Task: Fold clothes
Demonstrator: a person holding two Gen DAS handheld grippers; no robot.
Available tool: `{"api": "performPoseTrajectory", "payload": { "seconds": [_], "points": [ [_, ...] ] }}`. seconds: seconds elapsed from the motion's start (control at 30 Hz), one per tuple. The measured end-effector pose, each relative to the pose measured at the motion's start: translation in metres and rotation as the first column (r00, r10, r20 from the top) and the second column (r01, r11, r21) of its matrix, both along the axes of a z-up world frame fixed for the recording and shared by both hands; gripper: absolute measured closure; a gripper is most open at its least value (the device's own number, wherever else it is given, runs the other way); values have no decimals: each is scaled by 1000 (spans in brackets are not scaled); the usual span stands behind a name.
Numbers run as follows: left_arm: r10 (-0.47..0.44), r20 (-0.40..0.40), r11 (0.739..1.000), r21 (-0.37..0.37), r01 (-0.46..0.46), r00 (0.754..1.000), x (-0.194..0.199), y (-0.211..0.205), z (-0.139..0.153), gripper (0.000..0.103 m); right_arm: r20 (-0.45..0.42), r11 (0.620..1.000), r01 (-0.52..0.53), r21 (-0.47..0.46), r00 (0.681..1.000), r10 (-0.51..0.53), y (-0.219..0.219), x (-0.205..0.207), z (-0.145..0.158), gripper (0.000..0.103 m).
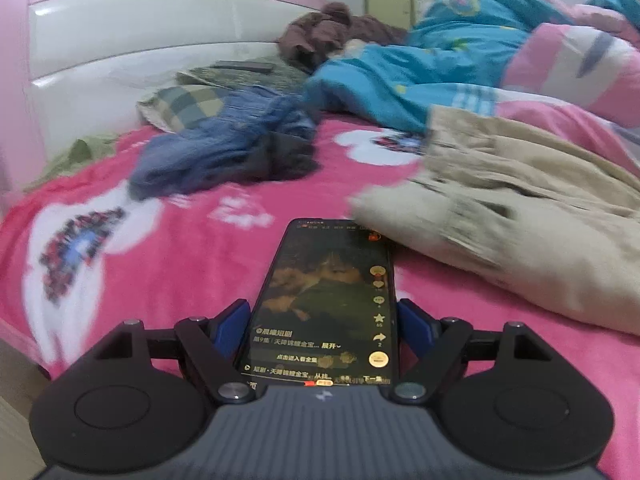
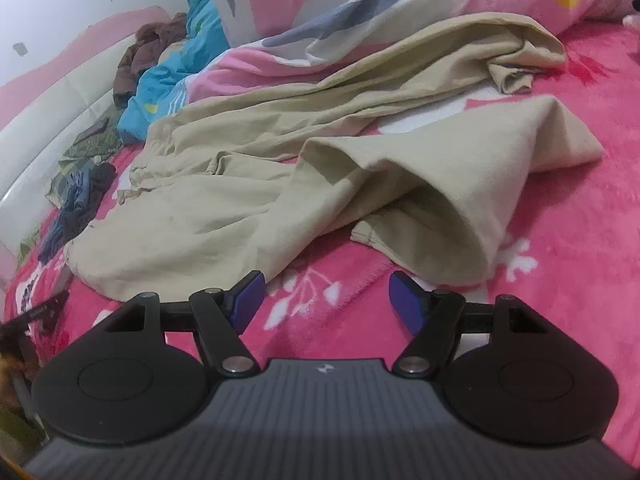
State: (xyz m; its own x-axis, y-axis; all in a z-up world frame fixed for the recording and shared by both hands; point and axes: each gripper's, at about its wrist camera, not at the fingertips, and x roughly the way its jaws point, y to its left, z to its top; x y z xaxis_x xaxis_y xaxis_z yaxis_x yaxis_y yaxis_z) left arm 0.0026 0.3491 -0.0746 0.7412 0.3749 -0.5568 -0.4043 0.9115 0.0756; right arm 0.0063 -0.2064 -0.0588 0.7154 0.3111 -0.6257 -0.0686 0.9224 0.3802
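Observation:
Crumpled beige trousers (image 1: 520, 200) lie spread across the pink flowered blanket (image 1: 160, 260); in the right wrist view the trousers (image 2: 240, 200) fill the middle, with one leg opening facing me. My left gripper (image 1: 324, 316) is shut on a lit smartphone (image 1: 324, 280), its blue pads against the phone's two long sides, just left of the trousers' near edge. My right gripper (image 2: 326, 292) stands open over the blanket (image 2: 560, 280), its fingertips just short of the trousers' hem, nothing between them.
A heap of blue and dark clothes (image 1: 224, 152) lies near a plaid pillow (image 1: 184, 104) by the pink and white headboard (image 1: 120, 40). A brown garment (image 1: 328, 28), turquoise bedding (image 1: 440, 52) and a pink quilt (image 2: 360, 0) lie behind the trousers.

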Motion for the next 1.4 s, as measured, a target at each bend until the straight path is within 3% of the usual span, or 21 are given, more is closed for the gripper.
{"api": "performPoseTrajectory", "payload": {
  "seconds": [0.2, 0.4, 0.43, 0.5, 0.67, 0.73, 0.8, 0.87, 0.97, 1.07, 1.1, 1.17, 1.3, 1.4],
  "points": [
    [45, 0, 999, 30, -45, 999, 16, 54, -1, 22, -2, 1000, -4, -19, 1000, 4, 5, 6, 1, 34],
    [54, 11, 997, 63, -54, 999, 17, 59, -2, 21, 3, 1000, 15, -1, 1000, -15, 3, 9, 2, 34],
    [55, 20, 997, 61, -56, 998, 13, 57, 0, 15, 10, 1000, 16, -1, 1000, -16, 3, 7, 4, 34],
    [66, 47, 997, 47, -68, 997, 0, 52, 6, 9, 29, 1000, 21, -1, 999, -21, 0, 2, 10, 34],
    [125, 131, 992, 7, -127, 983, -44, 32, 31, 9, 73, 998, 65, 10, 995, -66, -19, -21, 24, 34],
    [103, 167, 994, -40, -98, 981, -60, 17, 44, 9, 82, 996, 86, 17, 993, -87, -29, -32, 26, 34],
    [34, 188, 991, -134, -9, 982, -71, -4, 56, 9, 86, 994, 107, 27, 990, -109, -38, -44, 23, 34],
    [-51, 194, 962, -252, 100, 980, -74, -26, 61, 9, 87, 992, 121, 30, 989, -123, -46, -53, 18, 34],
    [-135, 202, 871, -443, 213, 970, -64, -55, 55, 9, 76, 981, 167, 98, 982, -175, -63, -58, 8, 34],
    [-163, 197, 773, -584, 249, 967, -44, -78, 41, 12, 59, 941, 235, 243, 965, -257, -86, -52, -1, 34],
    [-161, 196, 755, -607, 248, 967, -36, -85, 36, 12, 54, 921, 256, 292, 957, -283, -94, -48, -5, 34],
    [-137, 169, 759, -615, 213, 976, -20, -96, 27, 18, 42, 900, 261, 350, 955, -293, -102, -33, -12, 30],
    [-69, 116, 803, -582, 124, 991, 4, -110, 12, 36, 11, 874, 235, 425, 964, -265, -105, 4, -30, 30],
    [8, 122, 807, -587, 66, 993, 11, -111, 7, 42, 3, 857, 237, 457, 964, -268, -103, 25, -41, 32]
  ]
}}
